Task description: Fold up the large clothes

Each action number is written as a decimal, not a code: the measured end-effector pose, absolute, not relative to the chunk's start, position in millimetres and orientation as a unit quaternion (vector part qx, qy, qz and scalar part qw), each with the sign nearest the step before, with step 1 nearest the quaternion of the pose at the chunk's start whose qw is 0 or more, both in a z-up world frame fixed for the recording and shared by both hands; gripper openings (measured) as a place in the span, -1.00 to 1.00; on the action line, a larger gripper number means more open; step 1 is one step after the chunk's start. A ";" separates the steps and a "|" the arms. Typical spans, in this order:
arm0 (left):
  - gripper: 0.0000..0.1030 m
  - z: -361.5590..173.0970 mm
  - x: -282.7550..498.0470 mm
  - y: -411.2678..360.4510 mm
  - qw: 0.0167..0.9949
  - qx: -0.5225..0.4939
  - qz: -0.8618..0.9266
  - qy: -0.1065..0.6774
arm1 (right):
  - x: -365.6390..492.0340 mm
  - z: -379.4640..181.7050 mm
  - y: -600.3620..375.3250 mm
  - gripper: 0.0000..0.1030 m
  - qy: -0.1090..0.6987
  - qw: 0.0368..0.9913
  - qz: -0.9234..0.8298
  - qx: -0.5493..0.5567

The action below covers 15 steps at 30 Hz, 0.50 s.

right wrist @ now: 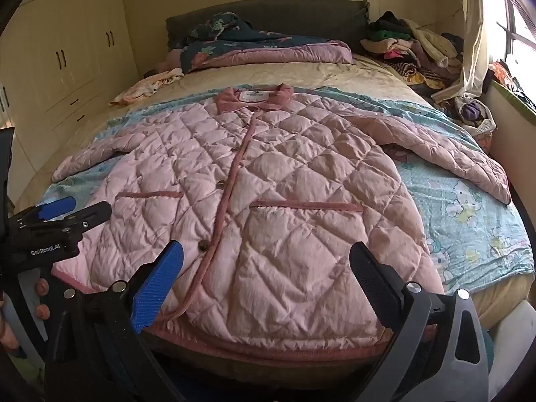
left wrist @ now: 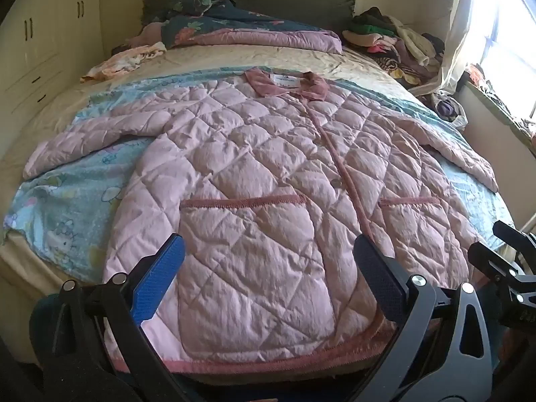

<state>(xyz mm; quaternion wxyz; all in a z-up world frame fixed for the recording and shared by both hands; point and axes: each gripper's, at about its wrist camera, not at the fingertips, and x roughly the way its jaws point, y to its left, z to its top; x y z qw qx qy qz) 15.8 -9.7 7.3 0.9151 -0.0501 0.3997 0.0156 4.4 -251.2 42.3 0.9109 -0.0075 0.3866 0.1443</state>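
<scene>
On the bed (left wrist: 50,114), spread over a blue cartoon sheet (right wrist: 469,221), lies the pink quilted coat (left wrist: 254,181), front side up and buttoned, with both sleeves thrown out to the sides. Its long axis runs from the hem at the near edge of the mattress to the collar (right wrist: 254,98), which points away toward the headboard (right wrist: 268,16). The left gripper (left wrist: 268,278) and the right gripper (right wrist: 264,278) both hover over the hem with their fingers spread wide and nothing between them. Judging from this flat layout, no fold is made yet, and the likely first step is bringing a sleeve across the chest. To do it well, pinch the left sleeve (left wrist: 87,137) near its cuff, lift only enough to clear the padding, and lay it straight across so the thick quilting does not bunch; a piled heap of clothes (right wrist: 412,47) sits well apart.
</scene>
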 end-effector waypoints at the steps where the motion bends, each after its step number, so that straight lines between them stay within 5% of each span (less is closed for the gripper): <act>1: 0.84 7.6 19.7 -8.2 0.915 -0.051 0.017 0.401 | 6.8 43.9 -251.2 0.92 0.388 0.910 0.144 -0.007; 15: 0.84 17.8 81.5 6.4 0.910 -0.079 0.004 0.407 | 64.9 68.2 -261.0 0.92 0.379 0.918 0.119 0.008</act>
